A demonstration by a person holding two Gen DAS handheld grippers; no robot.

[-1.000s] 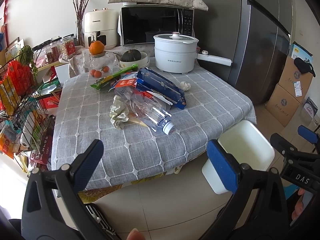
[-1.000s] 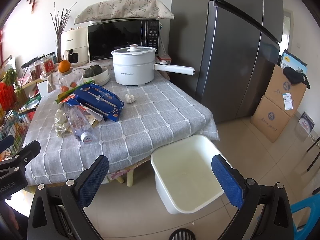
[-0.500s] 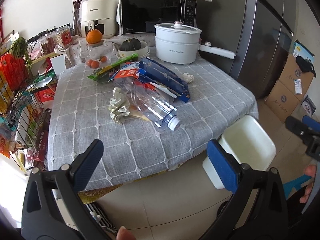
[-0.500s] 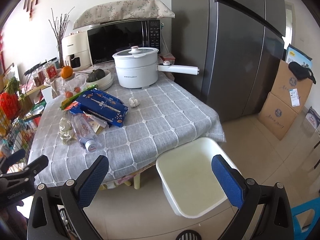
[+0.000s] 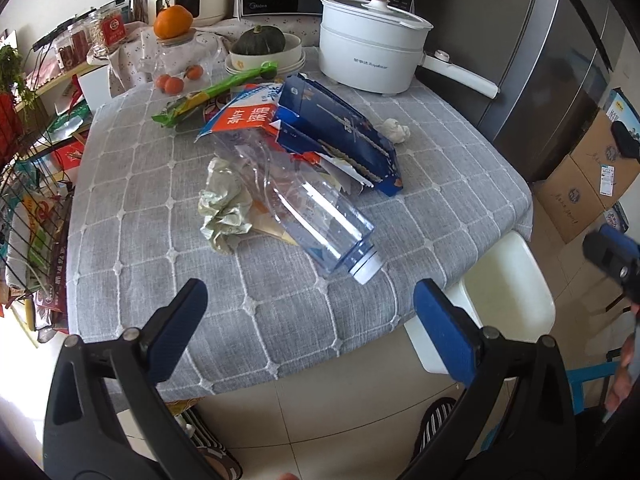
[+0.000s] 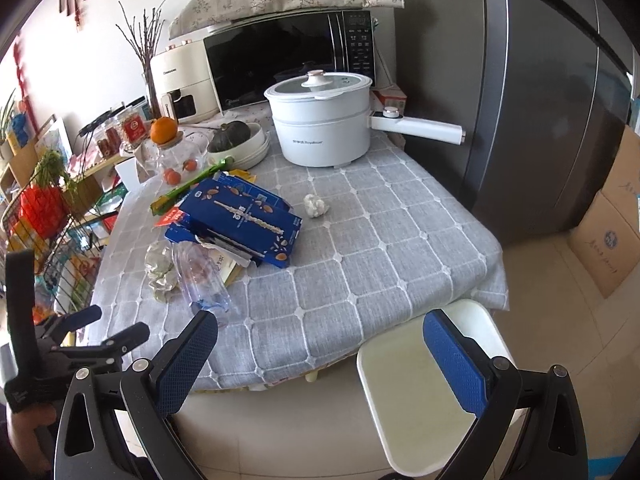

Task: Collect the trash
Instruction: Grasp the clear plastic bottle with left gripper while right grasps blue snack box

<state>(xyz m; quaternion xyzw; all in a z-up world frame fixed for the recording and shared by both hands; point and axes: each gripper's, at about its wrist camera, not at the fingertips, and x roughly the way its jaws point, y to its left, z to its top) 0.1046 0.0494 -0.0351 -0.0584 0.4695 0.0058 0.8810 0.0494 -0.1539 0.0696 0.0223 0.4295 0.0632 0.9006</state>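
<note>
The table (image 5: pixel 132 184) wore a grey checked cloth, and along its back edge stood a white cooking pot (image 6: pixel 320 120) with its lid on and its long handle sticking out toward the fridge (image 6: pixel 540 100), a microwave (image 6: pixel 280 60) behind it, and a bowl (image 6: pixel 256 146) holding a dark green squash (image 6: pixel 234 134). A glass jar (image 5: pixel 176 60) with an orange (image 5: pixel 173 22) on its lid had small orange fruits inside. The trash lay heaped in the middle of the cloth: a clear plastic bottle (image 5: pixel 304 208) on its side, cap end toward the near edge, a crumpled paper wad (image 5: pixel 224 208) touching it, a torn blue box (image 5: pixel 340 136) lying partly over the bottle's far end, and a green wrapper (image 5: pixel 208 96) behind. A small white lump (image 5: pixel 396 130) sat apart beside the box. A white bin (image 6: pixel 432 396) stood on the floor just beside the table's corner; nothing showed inside it. The left gripper (image 5: pixel 308 320) hung over the near edge with its jaws spread wide, gripping nothing; the right gripper (image 6: pixel 320 364) was likewise spread and bare, above the bin.
</note>
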